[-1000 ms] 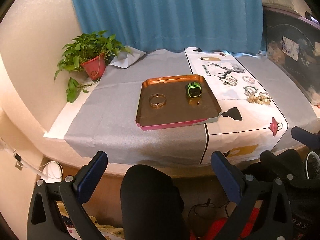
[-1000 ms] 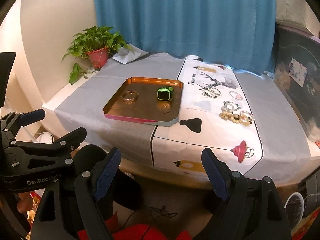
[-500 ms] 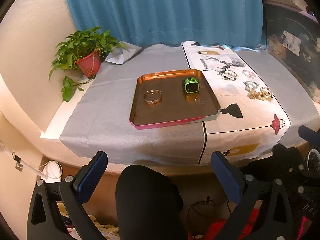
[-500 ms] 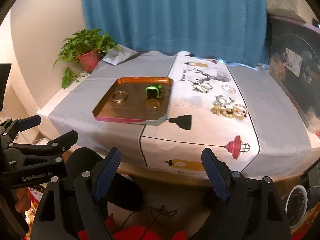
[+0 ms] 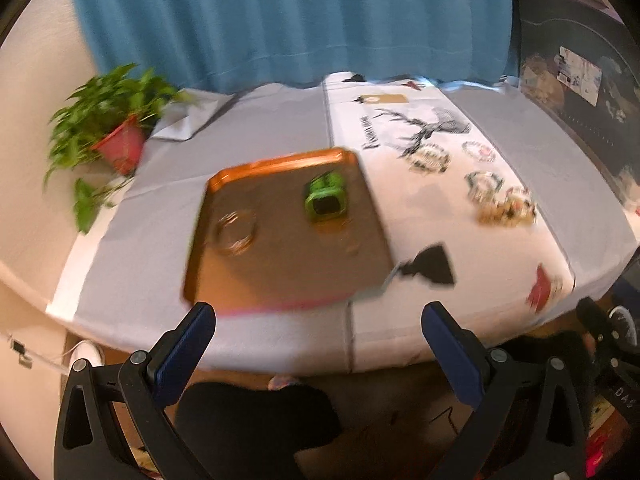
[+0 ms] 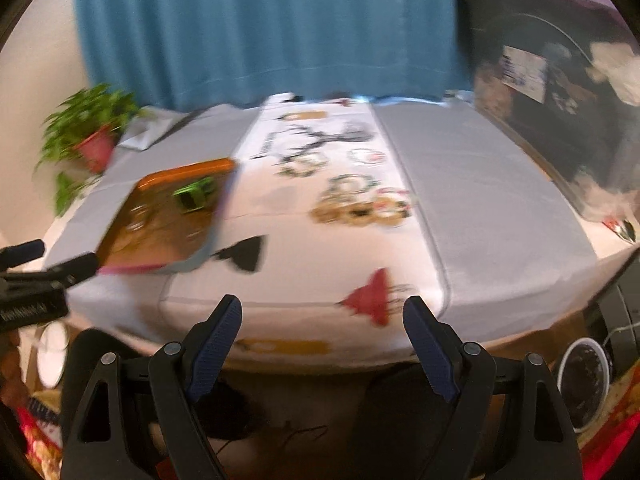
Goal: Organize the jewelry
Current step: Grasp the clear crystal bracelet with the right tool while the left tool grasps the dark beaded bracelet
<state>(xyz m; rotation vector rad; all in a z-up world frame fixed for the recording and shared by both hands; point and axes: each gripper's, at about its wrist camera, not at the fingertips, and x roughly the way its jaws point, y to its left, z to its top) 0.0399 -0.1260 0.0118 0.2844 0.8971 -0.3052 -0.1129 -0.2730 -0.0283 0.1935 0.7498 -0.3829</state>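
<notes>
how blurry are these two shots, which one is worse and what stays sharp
Both views show motion smear. The right wrist view is worse: the bracelets and green watch streak sideways. In the left wrist view the watch and tray are only softened. Each view's own claw is crisp. Fisheye bending curves the table edge.

My jaws gape wide at the frame's bottom, empty. Mid-frame sits the orange tray (image 5: 280,264) holding a green watch (image 5: 325,203) and bangle (image 5: 235,232); blurred bracelets (image 5: 502,204) lie right.
</notes>
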